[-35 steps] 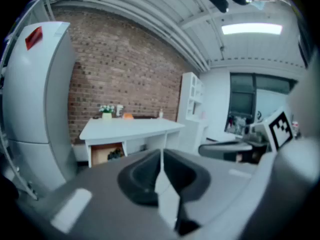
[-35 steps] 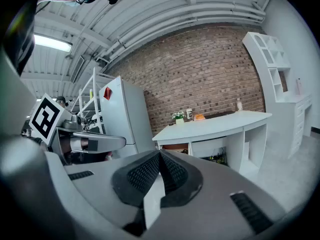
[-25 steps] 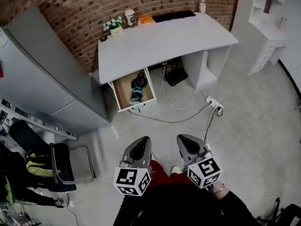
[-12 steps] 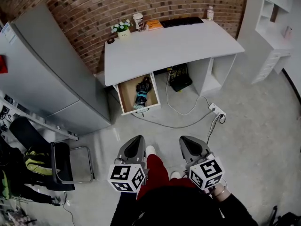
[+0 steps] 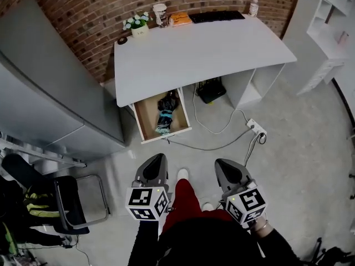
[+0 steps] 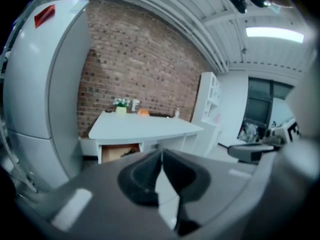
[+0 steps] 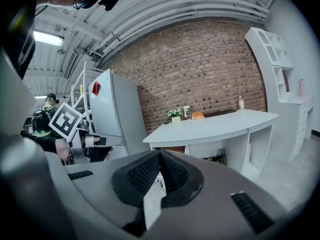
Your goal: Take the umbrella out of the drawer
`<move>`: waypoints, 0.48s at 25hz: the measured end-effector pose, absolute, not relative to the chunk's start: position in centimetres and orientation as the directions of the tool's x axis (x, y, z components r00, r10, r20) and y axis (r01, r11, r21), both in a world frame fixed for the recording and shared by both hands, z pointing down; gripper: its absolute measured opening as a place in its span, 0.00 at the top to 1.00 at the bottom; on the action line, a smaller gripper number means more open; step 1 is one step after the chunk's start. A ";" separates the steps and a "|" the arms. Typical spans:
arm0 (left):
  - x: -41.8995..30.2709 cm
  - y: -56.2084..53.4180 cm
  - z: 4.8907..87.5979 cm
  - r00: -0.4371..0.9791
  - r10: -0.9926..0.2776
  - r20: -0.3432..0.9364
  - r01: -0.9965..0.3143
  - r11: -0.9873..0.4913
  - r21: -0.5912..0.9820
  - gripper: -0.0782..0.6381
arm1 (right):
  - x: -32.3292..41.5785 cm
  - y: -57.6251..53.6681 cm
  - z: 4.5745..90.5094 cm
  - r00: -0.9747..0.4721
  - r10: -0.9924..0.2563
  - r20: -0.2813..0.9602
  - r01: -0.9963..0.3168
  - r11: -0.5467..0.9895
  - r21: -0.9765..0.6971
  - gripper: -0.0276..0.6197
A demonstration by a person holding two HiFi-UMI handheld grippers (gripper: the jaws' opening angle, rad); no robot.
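Observation:
A folded black and teal umbrella lies in the open wooden drawer under the left end of the white desk. The open drawer also shows in the left gripper view, under the desk. My left gripper is shut and empty, held over the floor well short of the drawer. My right gripper is beside it, also shut with nothing between its jaws. Both point toward the desk.
A grey cabinet stands left of the desk. A black chair is at lower left. A cable and power strip lie on the floor right of the drawer. A plant pot, a cup and a keyboard sit on the desk's far edge.
Both grippers and the camera have moved forward toward the desk; the drawer now appears closer and larger. The jaws stayed shut.

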State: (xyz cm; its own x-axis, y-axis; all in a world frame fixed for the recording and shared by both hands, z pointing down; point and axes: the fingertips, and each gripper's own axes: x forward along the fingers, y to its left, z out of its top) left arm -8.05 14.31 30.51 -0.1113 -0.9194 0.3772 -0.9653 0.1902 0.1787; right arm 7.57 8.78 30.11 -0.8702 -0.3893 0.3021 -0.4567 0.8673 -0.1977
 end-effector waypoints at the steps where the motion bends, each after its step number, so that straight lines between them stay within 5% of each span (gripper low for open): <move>1: -9.0 13.4 30.9 -0.102 -0.916 0.388 -0.965 0.186 0.185 0.87 | 6.7 8.0 30.3 -0.865 -0.394 0.311 -0.465 0.862 -0.202 0.96; 12: -18.3 4.3 35.9 -0.013 -0.864 0.504 -0.965 0.143 0.220 0.75 | -2.9 1.0 32.7 -0.818 -0.422 0.391 -0.539 0.800 -0.264 0.96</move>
